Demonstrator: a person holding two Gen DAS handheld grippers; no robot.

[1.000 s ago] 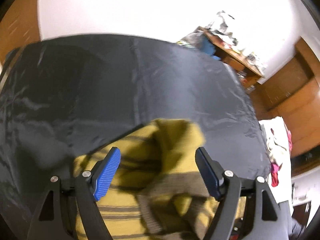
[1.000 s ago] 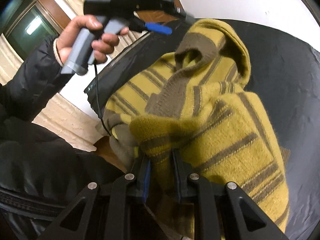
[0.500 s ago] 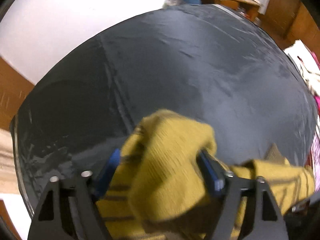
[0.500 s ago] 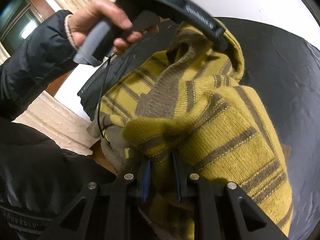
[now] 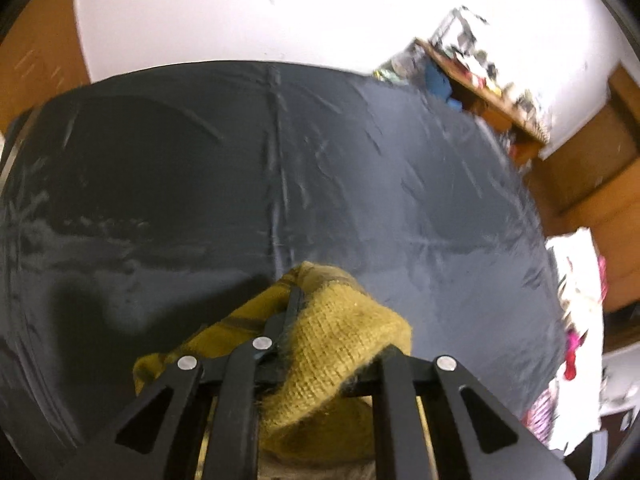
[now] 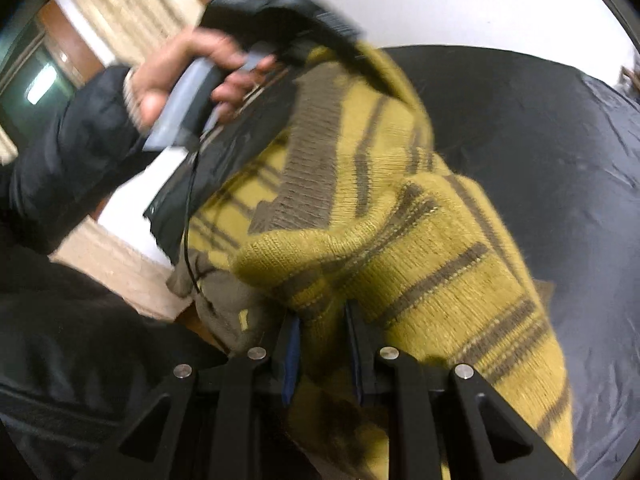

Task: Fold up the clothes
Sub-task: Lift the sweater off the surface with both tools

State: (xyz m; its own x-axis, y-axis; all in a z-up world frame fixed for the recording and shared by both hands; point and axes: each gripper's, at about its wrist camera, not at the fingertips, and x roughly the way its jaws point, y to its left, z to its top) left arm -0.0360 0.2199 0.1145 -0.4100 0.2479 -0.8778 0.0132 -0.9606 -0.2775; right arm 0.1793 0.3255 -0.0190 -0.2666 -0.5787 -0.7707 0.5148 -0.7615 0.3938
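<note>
The left gripper (image 5: 320, 320) is closing its jaws on a bunched fold of the yellow striped sweater (image 6: 420, 240), knit wedged between them, while the right gripper (image 6: 322, 336) pinches another fold narrowly. The sweater hangs between both, its far end draped toward 12 o'clock over the black tabletop (image 5: 280, 168). To do this well, probably draw the two holds apart until the knit hangs flat, then lay it toward 12 o'clock.
</note>
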